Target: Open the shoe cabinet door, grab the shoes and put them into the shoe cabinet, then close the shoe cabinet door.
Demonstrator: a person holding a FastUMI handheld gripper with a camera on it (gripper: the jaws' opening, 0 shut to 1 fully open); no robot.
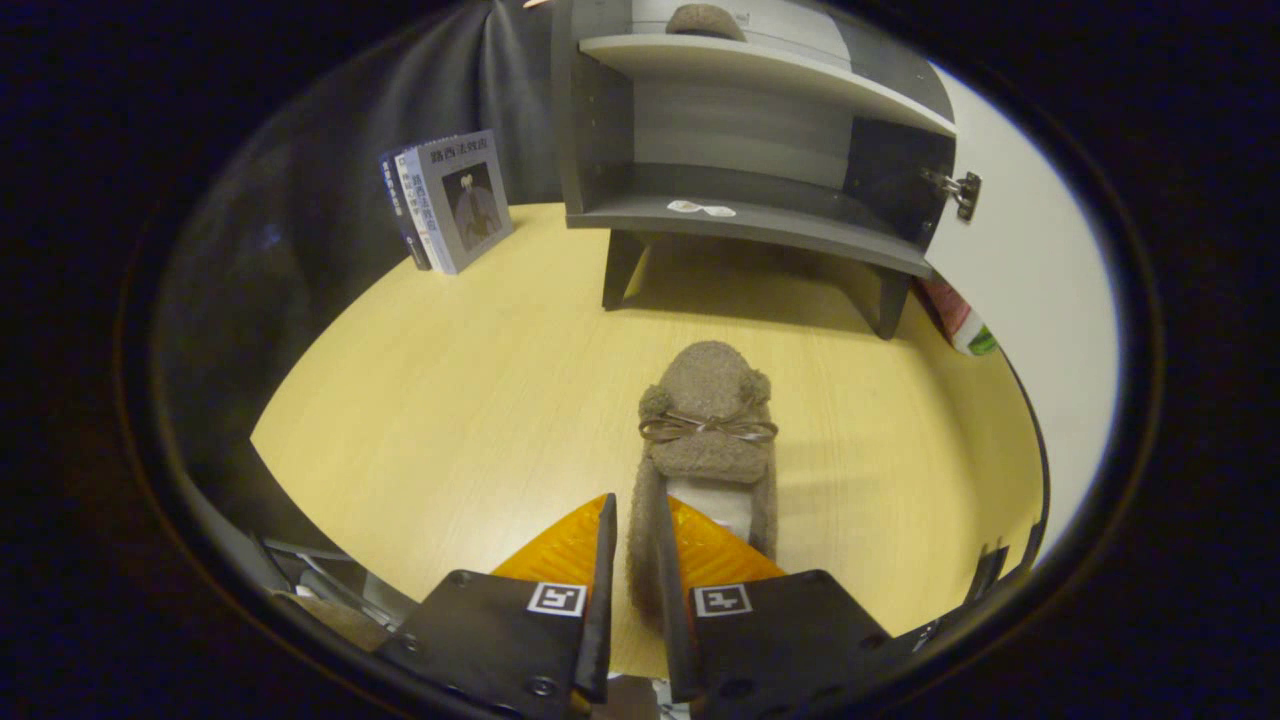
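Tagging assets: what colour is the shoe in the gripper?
Fuzzy grey-brown shoe with a brown bow; gripper fingers pinch its side wall. Clearest in the gripper view.

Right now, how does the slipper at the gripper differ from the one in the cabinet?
The near slipper lies on the wooden table, its side wall pinched between the fingers of the gripper; the far slipper sits on the top shelf of the open shoe cabinet, untouched. Both look brown and fuzzy.

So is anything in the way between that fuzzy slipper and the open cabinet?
Nothing visible. The tongs pinch the slipper's side wall, and only bare table lies between it and the cabinet. The door is swung open; the lower shelf holds only a small white scrap.
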